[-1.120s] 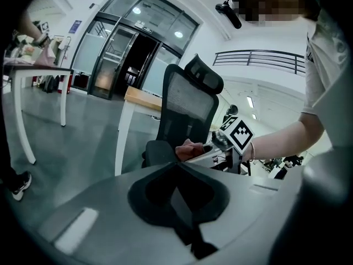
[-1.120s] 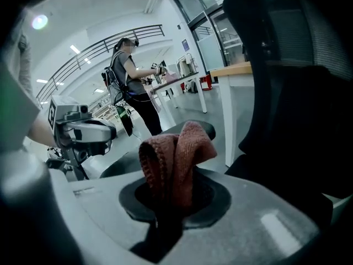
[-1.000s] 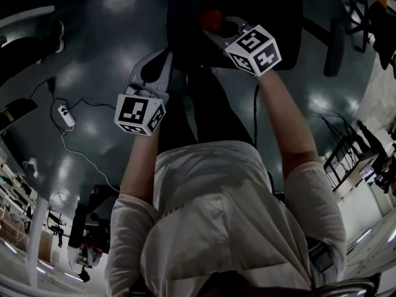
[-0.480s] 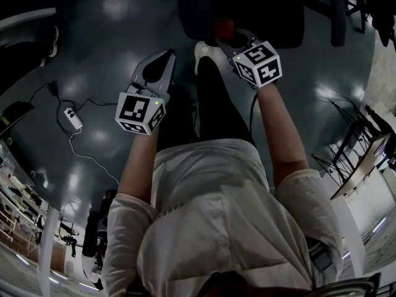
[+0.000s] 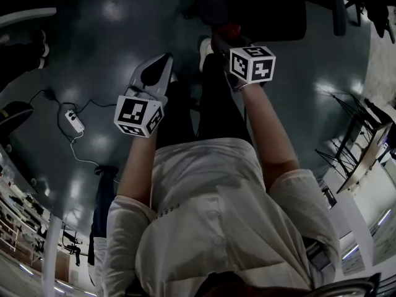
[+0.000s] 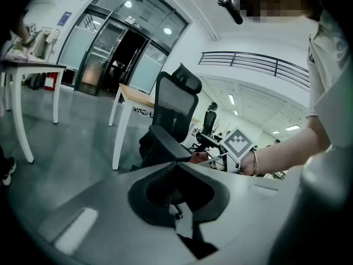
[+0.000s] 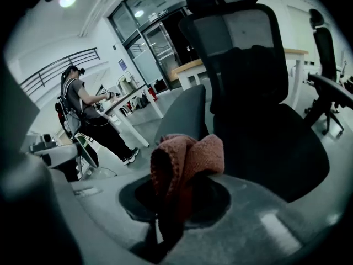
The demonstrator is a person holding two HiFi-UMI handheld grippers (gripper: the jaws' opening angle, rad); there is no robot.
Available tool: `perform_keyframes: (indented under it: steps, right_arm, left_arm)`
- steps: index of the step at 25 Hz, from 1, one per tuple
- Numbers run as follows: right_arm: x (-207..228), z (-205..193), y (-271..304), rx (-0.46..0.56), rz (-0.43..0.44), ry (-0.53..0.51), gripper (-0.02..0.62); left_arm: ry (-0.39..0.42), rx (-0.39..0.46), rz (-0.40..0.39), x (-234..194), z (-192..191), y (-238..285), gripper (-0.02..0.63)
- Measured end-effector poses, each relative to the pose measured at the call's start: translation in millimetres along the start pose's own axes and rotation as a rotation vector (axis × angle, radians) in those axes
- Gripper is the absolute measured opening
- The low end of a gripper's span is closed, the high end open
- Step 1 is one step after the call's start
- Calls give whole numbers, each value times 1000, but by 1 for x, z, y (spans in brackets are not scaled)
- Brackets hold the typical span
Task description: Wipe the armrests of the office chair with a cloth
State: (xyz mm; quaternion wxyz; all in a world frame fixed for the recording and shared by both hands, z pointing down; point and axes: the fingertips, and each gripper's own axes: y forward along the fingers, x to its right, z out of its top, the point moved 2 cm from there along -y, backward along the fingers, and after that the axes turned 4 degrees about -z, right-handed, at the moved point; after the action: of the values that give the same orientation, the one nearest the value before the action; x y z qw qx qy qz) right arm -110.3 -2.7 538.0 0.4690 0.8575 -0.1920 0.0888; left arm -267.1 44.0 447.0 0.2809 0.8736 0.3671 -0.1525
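Coarse-knit cloth (image 7: 190,154), mesh-backed office chair (image 7: 245,54), glossy smooth floor (image 5: 108,42).

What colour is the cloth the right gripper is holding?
Dusty reddish pink, with a knitted look; the cloth shows best in the right gripper view.

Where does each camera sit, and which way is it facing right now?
Head view: on the person's head, facing steeply down at the dark floor; white shirt, left gripper and right gripper show.
Left gripper view: on the left gripper, facing along its shut jaws toward the black mesh office chair; the person's right forearm shows.
Right gripper view: on the right gripper, facing past its clamped reddish knitted cloth toward that chair.
Shared: both gripper views see the chair; head and left gripper views see the right gripper's marker cube.
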Motion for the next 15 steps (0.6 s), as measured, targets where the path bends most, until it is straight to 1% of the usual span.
perform_keyframes:
  steps: [3,5,9,12,15]
  right_arm:
    - [-20,1,7,25,-14,50,54]
    - [-37,3,11,35,-2,48,54]
    - [-72,13,25,36,44,-1,54]
    - [-100,24,31,40,93,-69,55]
    - [-116,48,36,58,106,-144,54]
  left_arm:
    - [-1,7,-2,-9,-2,-16,17]
    - [-5,10,-1,-16,-2,-27,17]
    - [-22,34,10,-37,7,-48,17]
    - [-31,45,30,-54,12,-60,17]
    - [-48,62,50,-70,21,-62,17]
